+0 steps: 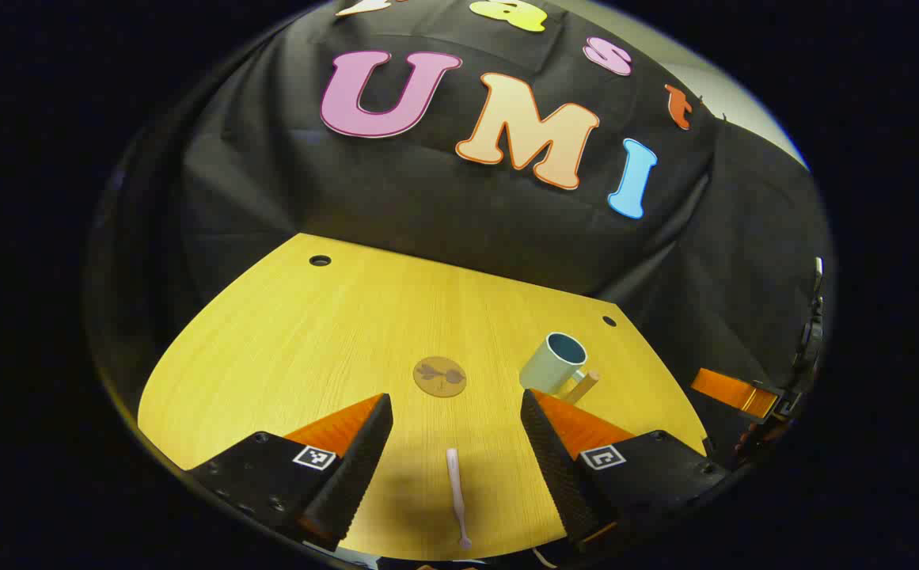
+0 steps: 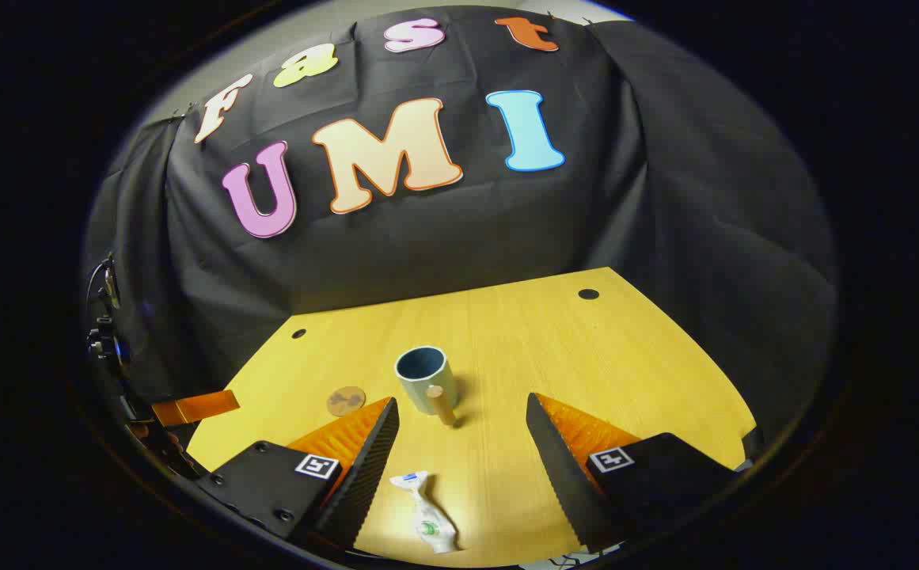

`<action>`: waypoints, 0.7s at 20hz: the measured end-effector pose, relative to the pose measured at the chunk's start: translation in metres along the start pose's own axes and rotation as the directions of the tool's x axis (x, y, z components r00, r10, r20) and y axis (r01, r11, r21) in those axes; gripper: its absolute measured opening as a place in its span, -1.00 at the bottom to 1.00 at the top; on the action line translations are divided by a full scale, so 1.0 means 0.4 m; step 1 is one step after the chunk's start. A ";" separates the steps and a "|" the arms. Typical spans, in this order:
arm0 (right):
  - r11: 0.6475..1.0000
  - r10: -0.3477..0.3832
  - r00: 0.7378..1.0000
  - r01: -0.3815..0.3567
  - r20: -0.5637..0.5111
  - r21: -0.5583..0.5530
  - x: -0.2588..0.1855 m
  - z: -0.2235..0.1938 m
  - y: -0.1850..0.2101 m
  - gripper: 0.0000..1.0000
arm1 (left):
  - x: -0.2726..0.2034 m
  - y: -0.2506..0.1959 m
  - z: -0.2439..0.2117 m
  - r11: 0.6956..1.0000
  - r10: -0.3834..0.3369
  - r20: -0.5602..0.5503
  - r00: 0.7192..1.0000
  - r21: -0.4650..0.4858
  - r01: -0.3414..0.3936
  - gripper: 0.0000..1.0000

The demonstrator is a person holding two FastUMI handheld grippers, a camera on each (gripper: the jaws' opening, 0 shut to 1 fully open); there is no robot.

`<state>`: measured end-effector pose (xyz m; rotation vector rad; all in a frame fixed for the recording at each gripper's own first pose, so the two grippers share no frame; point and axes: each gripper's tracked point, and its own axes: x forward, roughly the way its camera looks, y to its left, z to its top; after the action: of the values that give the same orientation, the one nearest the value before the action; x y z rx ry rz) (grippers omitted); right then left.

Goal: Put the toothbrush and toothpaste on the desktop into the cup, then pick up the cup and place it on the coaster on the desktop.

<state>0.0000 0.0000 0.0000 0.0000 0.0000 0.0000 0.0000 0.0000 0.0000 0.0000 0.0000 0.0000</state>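
Note:
A pale pink toothbrush (image 1: 456,495) lies on the yellow desktop (image 1: 332,324), between the wide-apart fingers of my left gripper (image 1: 456,408), which is open above it. A grey-blue cup (image 1: 553,363) with a wooden handle stands upright beyond the right finger. The round brown coaster (image 1: 439,376) lies left of the cup. In the right gripper view, a crumpled white toothpaste tube (image 2: 428,513) lies between the fingers of my right gripper (image 2: 463,412), open with nothing held. The cup (image 2: 423,378) stands ahead of it, and the coaster (image 2: 345,400) lies to its left.
Black cloth walls close the desk's back and sides. Small round holes (image 1: 320,260) (image 1: 609,321) sit in the far corners of the desktop. The other gripper shows at the right edge (image 1: 736,393) of the left gripper view and the left edge (image 2: 190,408) of the right one.

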 end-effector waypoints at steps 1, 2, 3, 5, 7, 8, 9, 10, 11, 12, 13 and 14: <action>1.000 0.002 1.000 -0.002 -0.010 0.003 0.005 -0.005 -0.007 0.97 | 0.002 0.002 -0.007 1.000 0.005 -0.012 1.000 -0.005 -0.006 0.90; 1.000 0.008 1.000 -0.008 -0.022 0.006 0.012 -0.008 -0.011 0.97 | 0.004 0.007 -0.009 1.000 0.020 -0.019 1.000 -0.003 -0.020 0.92; 1.000 0.009 0.999 -0.008 -0.031 0.004 0.015 -0.013 -0.015 0.97 | 0.009 0.012 -0.013 0.999 0.032 -0.022 0.999 -0.001 -0.032 0.91; 1.000 0.005 0.999 -0.005 -0.049 -0.003 0.022 -0.024 -0.020 0.97 | 0.016 0.016 -0.014 0.999 0.046 -0.025 0.999 -0.005 -0.046 0.91; 1.000 0.013 0.997 -0.015 -0.071 -0.015 0.028 -0.036 -0.014 0.89 | 0.023 0.022 -0.014 0.998 0.056 -0.028 0.998 -0.013 -0.057 0.91; 1.000 0.013 0.997 -0.015 -0.080 -0.025 0.032 -0.039 -0.012 0.97 | 0.027 0.024 -0.016 0.998 0.060 -0.030 0.998 -0.018 -0.061 0.91; 0.999 0.015 0.996 -0.018 -0.088 -0.032 0.035 -0.043 -0.010 0.97 | 0.024 0.023 -0.017 0.998 0.062 -0.035 0.997 -0.021 -0.063 0.90; 0.999 0.019 0.995 -0.022 -0.095 -0.035 0.039 -0.046 -0.005 0.97 | 0.025 0.024 -0.020 0.998 0.064 -0.038 0.997 -0.021 -0.065 0.91; 0.999 0.024 0.994 -0.028 -0.104 -0.033 0.040 -0.051 -0.002 0.97 | 0.031 0.025 -0.023 0.998 0.065 -0.044 0.997 -0.020 -0.066 0.91; 0.999 0.028 0.993 -0.031 -0.116 -0.032 0.045 -0.055 0.003 0.97 | 0.034 0.026 -0.029 0.998 0.065 -0.056 0.996 -0.015 -0.066 0.90; 0.999 0.030 0.991 -0.035 -0.129 -0.033 0.047 -0.063 0.008 0.97 | 0.033 0.027 -0.034 0.998 0.064 -0.064 0.996 -0.006 -0.065 0.91; 0.999 0.034 0.989 -0.039 -0.145 -0.037 0.051 -0.073 0.014 0.97 | 0.035 0.031 -0.035 0.998 0.068 -0.070 0.995 0.005 -0.068 0.91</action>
<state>0.0203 0.0057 -0.0290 -0.0397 0.1453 0.0366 0.0141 0.0122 -0.0141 0.0023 0.0702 0.0682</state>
